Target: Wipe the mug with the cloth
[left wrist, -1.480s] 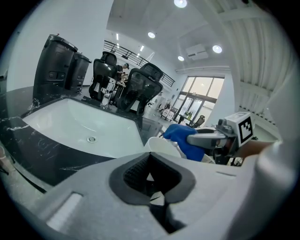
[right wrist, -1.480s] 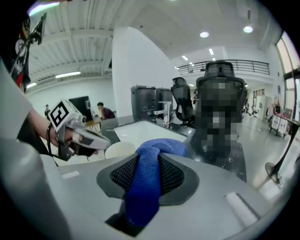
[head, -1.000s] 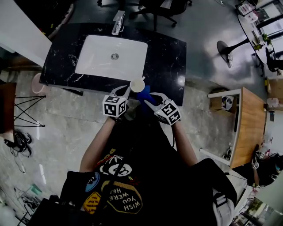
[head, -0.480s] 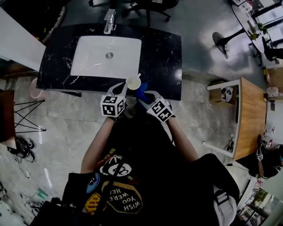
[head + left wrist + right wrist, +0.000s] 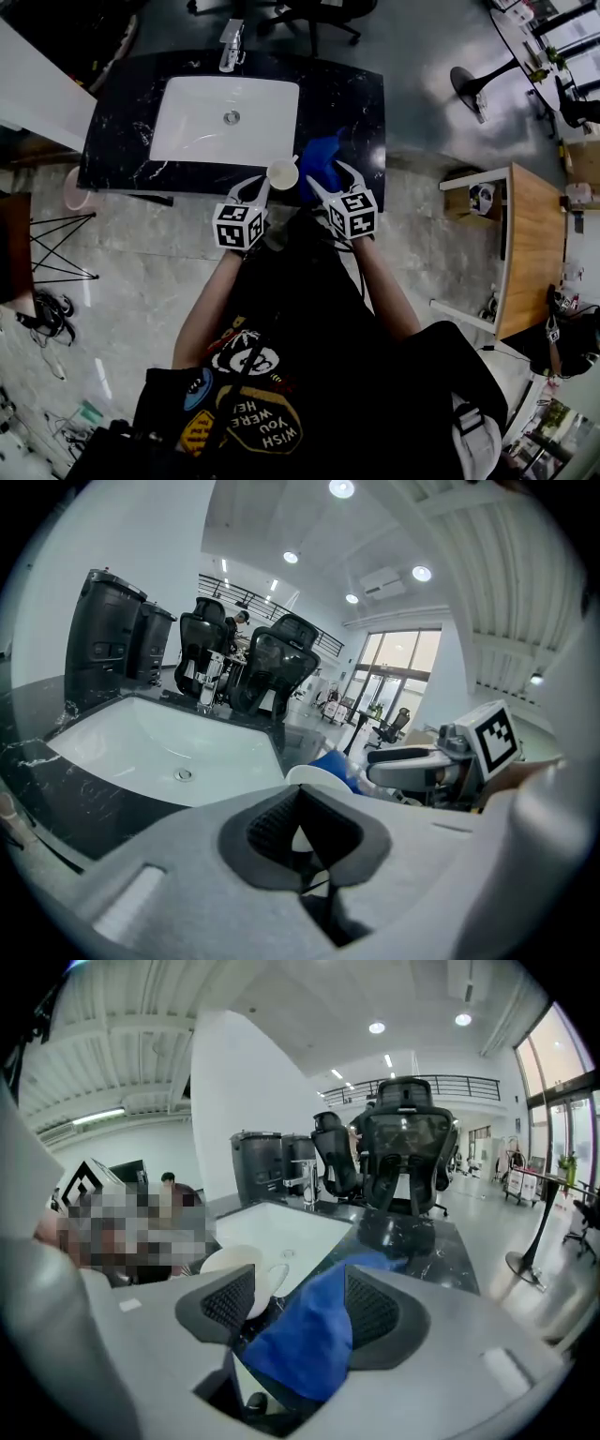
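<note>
A white mug (image 5: 282, 173) stands on the black marble counter (image 5: 352, 103) at its near edge. My left gripper (image 5: 258, 187) is shut on the mug's near wall, and its rim (image 5: 314, 773) shows just past the closed pads (image 5: 281, 822). A blue cloth (image 5: 322, 167) lies right of the mug, apart from it. My right gripper (image 5: 326, 177) has just been opening. Its jaws stand wide, with the cloth (image 5: 309, 1335) loose between them, leaning on the right pad (image 5: 370, 1307). The mug (image 5: 234, 1265) shows left of them.
A white sink basin (image 5: 225, 117) is set into the counter behind the mug, with a faucet (image 5: 228, 47) at its far side. Office chairs (image 5: 403, 1138) stand beyond the counter. A wooden table (image 5: 530, 244) is off to the right.
My right gripper has swung away to the right of the mug and opened. The blue cloth, bunched against the mug before, now lies further right. The left gripper and mug have stayed put.
</note>
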A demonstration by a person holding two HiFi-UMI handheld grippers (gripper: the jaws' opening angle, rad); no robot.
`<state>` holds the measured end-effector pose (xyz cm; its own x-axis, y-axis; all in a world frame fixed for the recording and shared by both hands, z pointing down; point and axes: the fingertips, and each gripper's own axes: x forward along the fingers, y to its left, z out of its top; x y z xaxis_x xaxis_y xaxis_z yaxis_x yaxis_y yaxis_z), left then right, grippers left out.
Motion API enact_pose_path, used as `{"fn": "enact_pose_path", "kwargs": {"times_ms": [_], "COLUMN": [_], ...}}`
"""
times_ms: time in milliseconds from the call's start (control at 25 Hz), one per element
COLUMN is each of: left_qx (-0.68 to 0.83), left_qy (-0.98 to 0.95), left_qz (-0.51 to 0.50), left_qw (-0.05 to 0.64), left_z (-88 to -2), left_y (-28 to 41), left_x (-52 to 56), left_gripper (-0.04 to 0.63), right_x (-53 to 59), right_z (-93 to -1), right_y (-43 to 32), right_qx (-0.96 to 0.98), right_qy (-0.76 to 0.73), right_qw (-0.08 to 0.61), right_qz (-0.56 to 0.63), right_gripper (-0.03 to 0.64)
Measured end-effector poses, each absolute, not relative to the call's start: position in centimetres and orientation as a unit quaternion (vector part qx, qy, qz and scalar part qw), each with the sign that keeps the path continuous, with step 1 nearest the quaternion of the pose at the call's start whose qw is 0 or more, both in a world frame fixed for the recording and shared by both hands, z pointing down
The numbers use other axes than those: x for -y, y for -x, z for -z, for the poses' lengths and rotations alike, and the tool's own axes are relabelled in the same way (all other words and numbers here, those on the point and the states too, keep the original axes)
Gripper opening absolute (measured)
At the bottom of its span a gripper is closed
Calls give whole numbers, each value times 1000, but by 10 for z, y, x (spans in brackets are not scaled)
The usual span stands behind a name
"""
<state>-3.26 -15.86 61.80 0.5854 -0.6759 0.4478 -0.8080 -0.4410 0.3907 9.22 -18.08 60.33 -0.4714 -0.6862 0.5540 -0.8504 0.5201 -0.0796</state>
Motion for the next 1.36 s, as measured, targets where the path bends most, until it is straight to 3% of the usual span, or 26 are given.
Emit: {"fn": "enact_pose_path", "kwargs": {"times_ms": [40,80,160,400,1360], "left_qx": [442,443,446,450,447], "left_qy": [-841,-841,-840,-843,-847], "left_qz": [-113,-112,-111,-111,-116], "left_qw": [291,290,288,271,265], "left_z": [-617,-617,-615,-610,-608], "left_y": [32,33,36,38,32], "left_x": [158,159,159,158,152], "left_gripper": [3,3,3,3,3], "right_x": [180,178,171,159,153], "right_z": [-599,-593,-581,-587,-583], "right_y": [-93,-93,-92,-88,-88], "right_qx": [841,843,849,846,852], "right_qy": [-462,-467,-471,-472,-469], "right_qw": [225,216,203,224,204], "right_qz": [-168,-155,-128,-104,-114], "right_gripper": [288,231,3,2,2]}}
